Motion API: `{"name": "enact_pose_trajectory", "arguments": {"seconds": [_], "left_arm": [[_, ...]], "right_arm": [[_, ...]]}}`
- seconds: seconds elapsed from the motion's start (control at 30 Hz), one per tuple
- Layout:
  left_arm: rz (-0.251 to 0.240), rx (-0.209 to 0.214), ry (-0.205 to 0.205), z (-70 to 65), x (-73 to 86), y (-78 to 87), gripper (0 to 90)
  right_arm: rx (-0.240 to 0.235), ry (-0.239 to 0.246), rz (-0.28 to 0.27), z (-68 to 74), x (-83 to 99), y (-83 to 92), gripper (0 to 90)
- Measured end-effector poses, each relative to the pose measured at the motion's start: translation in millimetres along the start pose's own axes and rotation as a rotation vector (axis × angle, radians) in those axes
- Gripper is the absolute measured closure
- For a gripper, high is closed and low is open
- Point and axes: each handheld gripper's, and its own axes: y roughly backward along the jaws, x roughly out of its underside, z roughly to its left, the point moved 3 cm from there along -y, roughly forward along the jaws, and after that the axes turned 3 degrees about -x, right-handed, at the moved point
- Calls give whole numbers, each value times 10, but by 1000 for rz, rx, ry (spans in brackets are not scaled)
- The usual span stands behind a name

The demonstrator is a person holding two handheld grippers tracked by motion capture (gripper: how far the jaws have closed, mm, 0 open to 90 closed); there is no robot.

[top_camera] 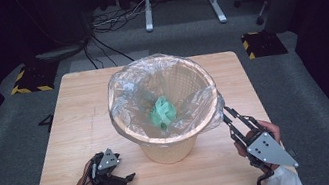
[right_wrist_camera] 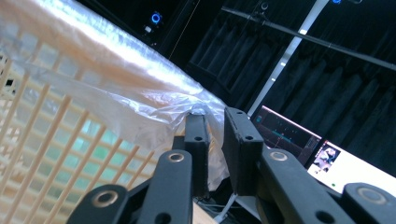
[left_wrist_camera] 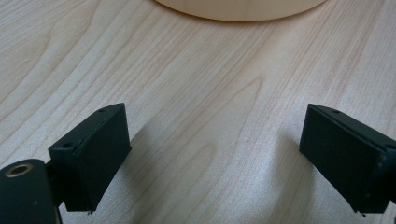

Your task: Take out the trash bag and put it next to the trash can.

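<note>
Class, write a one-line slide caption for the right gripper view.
Right gripper pinching the clear bag at the rim of the slatted bin.

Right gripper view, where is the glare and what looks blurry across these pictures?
Right gripper view: glare runs along the plastic bag over the basket rim; the background is dark, with bright screens. Left gripper view: soft shadows beside the left claw on the table. High view: even light on the table, dark surroundings, slightly soft overall.
</note>
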Motion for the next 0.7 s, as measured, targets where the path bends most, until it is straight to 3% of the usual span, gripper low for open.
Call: {"name": "enact_pose_trajectory", "arguments": {"seconds": [0.23,0.5,0.7], "left_arm": [[0,0,0,0,0,0,84],[0,0,1,0,0,0,84],[0,-1,1,0,0,0,84]], "right_arm": [[-20,34,-10,-20,-71,-59,900],[-8,66,-41,-93,-186,-109,900],[-2,55,-61,-132,-252,-162,900]]}}
